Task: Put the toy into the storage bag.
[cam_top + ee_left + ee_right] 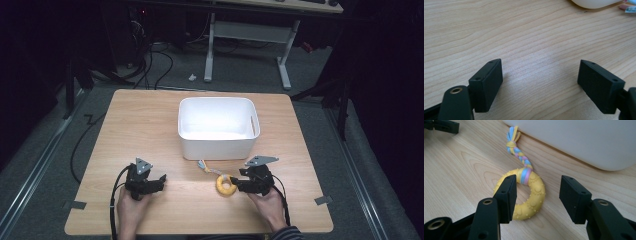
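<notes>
A yellow rubber ring toy (pixel 226 184) (pixel 531 195) with a braided blue, pink and yellow tail (pixel 518 153) lies flat on the wooden table, just in front of the white bin (pixel 218 125). My right gripper (pixel 239 184) (pixel 537 195) is open at table level. One jaw sits over the ring's hole, the other outside its rim, so the jaws straddle one side of the ring. My left gripper (pixel 159 181) (pixel 540 81) rests open over bare wood at the front left, nothing between its jaws.
The empty white bin (pixel 584 142) stands at the table's middle, its front wall close behind the toy's tail. The bin's corner (pixel 594 3) peeks in at the top of the left gripper view. Table edge (pixel 200 232) runs near the person's hands.
</notes>
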Demonstrator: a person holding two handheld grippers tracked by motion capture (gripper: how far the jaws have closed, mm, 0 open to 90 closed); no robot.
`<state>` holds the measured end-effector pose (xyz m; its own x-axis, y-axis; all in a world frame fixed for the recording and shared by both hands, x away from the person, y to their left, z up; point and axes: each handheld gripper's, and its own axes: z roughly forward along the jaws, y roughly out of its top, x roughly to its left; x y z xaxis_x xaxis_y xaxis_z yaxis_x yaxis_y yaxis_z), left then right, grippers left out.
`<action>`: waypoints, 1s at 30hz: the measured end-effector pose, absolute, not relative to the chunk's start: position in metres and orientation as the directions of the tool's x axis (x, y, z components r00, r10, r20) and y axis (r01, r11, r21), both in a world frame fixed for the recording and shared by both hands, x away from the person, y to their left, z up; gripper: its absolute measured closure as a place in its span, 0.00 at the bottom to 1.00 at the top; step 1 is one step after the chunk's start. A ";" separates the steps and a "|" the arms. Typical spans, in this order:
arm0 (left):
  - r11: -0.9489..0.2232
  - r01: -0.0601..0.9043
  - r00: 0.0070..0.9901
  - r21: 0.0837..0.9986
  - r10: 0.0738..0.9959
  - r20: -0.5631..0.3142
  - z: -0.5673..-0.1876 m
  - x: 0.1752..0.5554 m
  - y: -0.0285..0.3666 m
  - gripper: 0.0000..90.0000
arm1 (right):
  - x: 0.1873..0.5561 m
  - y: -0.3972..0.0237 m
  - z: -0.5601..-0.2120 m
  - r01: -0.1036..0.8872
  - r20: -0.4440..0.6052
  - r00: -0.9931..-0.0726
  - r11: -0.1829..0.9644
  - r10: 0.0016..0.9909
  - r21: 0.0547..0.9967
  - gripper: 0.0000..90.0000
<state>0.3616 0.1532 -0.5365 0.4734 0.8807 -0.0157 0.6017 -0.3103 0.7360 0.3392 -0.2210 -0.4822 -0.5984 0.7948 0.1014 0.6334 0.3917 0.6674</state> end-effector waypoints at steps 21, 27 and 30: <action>-0.310 0.602 0.473 0.736 0.881 -0.017 -0.537 0.361 0.153 0.23 | 0.357 -0.202 -0.498 0.696 0.105 -0.603 0.458 0.791 0.553 0.65; -0.310 0.602 0.473 0.736 0.881 -0.017 -0.537 0.361 0.153 0.23 | 0.359 -0.202 -0.501 0.715 0.114 -0.592 0.455 0.798 0.531 0.67; -0.310 0.602 0.473 0.736 0.881 -0.017 -0.537 0.361 0.153 0.23 | 0.360 -0.200 -0.503 0.718 0.109 -0.593 0.461 0.798 0.522 0.69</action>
<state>0.3614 0.1534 -0.5366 0.4732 0.8808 -0.0165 0.6018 -0.3095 0.7362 0.3597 -0.2002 -0.5025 -0.5925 0.7981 0.1093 0.7177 0.4614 0.5215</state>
